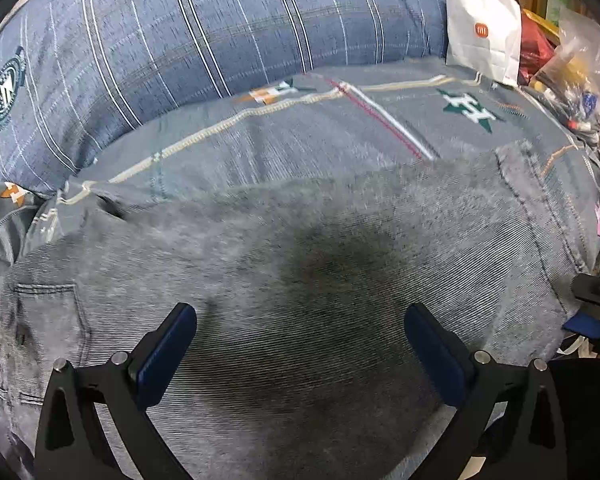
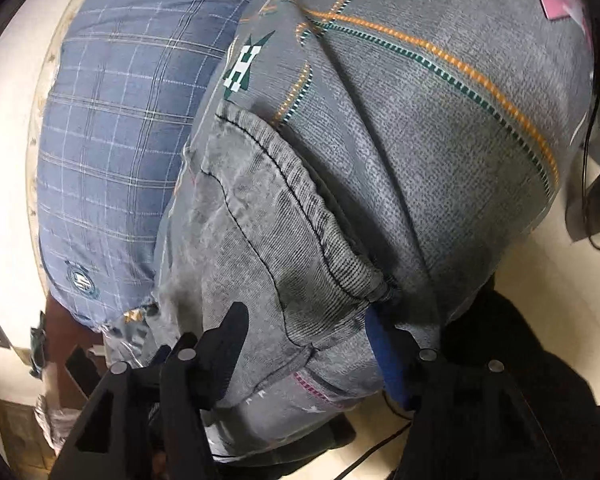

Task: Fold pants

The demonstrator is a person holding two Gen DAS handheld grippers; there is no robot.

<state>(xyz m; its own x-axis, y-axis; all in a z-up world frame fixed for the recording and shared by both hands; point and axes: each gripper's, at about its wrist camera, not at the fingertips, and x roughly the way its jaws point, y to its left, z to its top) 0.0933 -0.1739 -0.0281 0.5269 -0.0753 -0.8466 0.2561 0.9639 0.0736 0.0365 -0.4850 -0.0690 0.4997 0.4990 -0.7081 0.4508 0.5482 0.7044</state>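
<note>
Grey denim pants [image 1: 284,264] lie spread flat on a bed with a grey patterned sheet [image 1: 340,128]. A back pocket [image 1: 48,320] shows at the left. My left gripper [image 1: 300,320] hovers over the middle of the pants, jaws wide open, nothing between the blue pads [image 1: 168,352]. In the right wrist view a stitched edge of the pants [image 2: 284,216] runs toward my right gripper [image 2: 304,328]. Its fingers [image 2: 232,328] stand apart on either side of the pants' corner, with flat fabric between them and no clear pinch. The right gripper [image 1: 596,300] also shows at the pants' right edge.
A blue plaid pillow [image 1: 180,40] [image 2: 112,140] lies just behind the pants. A white paper bag [image 1: 480,32] and clutter in plastic bags [image 1: 572,72] sit at the far right. The bed's edge drops to a pale floor [image 2: 560,288] with a cable [image 2: 592,152].
</note>
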